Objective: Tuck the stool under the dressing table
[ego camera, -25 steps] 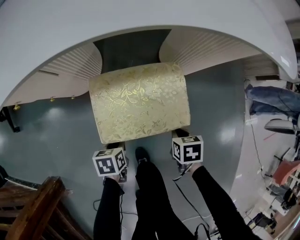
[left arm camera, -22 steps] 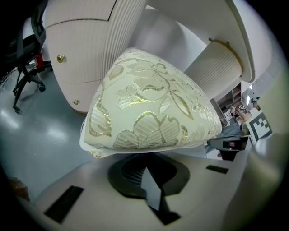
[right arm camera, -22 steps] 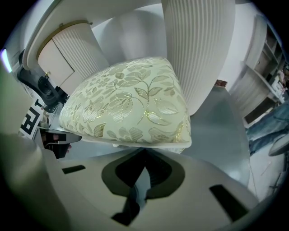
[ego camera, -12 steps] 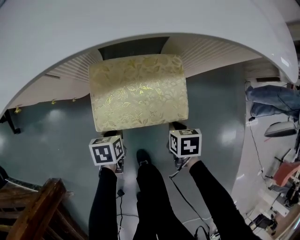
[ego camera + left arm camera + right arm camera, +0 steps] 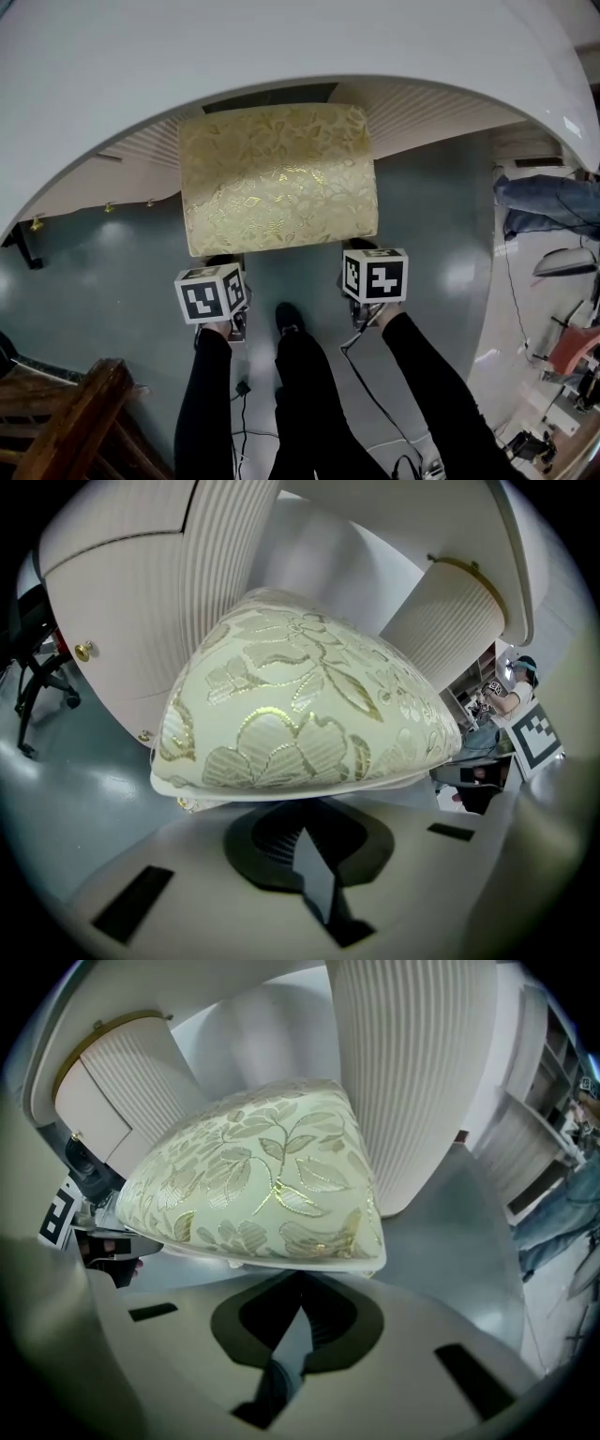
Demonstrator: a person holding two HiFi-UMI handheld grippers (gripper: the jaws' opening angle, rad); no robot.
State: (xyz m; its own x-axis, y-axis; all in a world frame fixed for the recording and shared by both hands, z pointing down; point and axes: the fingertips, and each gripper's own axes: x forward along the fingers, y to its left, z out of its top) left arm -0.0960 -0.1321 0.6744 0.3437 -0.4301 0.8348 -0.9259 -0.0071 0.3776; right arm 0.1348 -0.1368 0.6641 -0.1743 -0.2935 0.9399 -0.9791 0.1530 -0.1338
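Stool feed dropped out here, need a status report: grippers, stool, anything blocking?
Left gripper and right gripper: jaws together, tips under near rim of stool. It sits partway under dressing table, near edge out. No blocker visible.

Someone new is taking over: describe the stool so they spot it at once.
Find the big white dressing table curving across the top of the head view; in the gap between its two ribbed white pedestals sits the stool. It is the only padded thing there: a squarish cream cushion with a gold leaf pattern, above plain grey floor.
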